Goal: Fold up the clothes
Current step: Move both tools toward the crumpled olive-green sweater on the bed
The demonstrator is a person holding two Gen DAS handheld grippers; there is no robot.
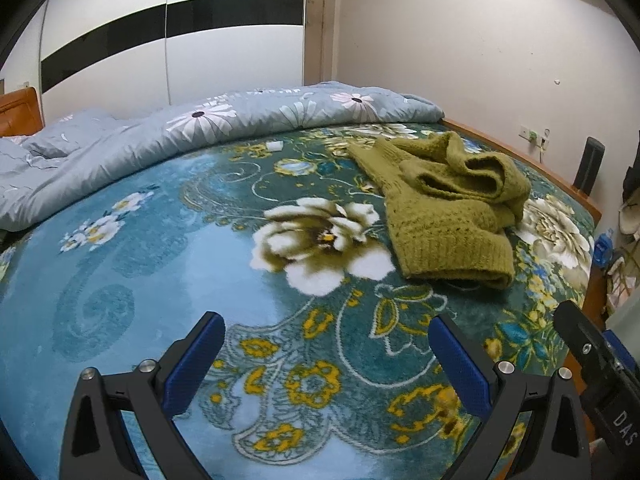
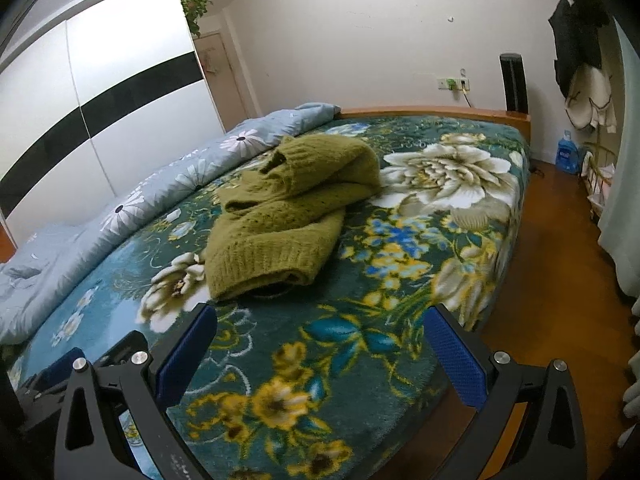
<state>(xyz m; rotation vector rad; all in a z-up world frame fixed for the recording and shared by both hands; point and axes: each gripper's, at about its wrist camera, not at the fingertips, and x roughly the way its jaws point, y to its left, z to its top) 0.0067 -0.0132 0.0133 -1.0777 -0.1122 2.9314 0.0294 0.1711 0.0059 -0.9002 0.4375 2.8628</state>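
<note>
Bedroom scene: a crumpled green sweater (image 1: 444, 204) lies on the floral blanket (image 1: 168, 240), near the bed's far side. Left gripper (image 1: 326, 360) and right gripper (image 2: 320, 354) hover short of it, jaws wide and empty. Loose knit could snag or bunch when gripped. Only the right view shows the floor (image 2: 560, 264).

Olive-green knit sweater (image 1: 444, 208) on a teal floral blanket (image 1: 160, 264); pale-blue daisy-print quilt (image 1: 120, 140) behind.

Sweater (image 2: 288, 208) underside and inner folds hidden; quilt (image 1: 120, 148) cut off at the left edge.
</note>
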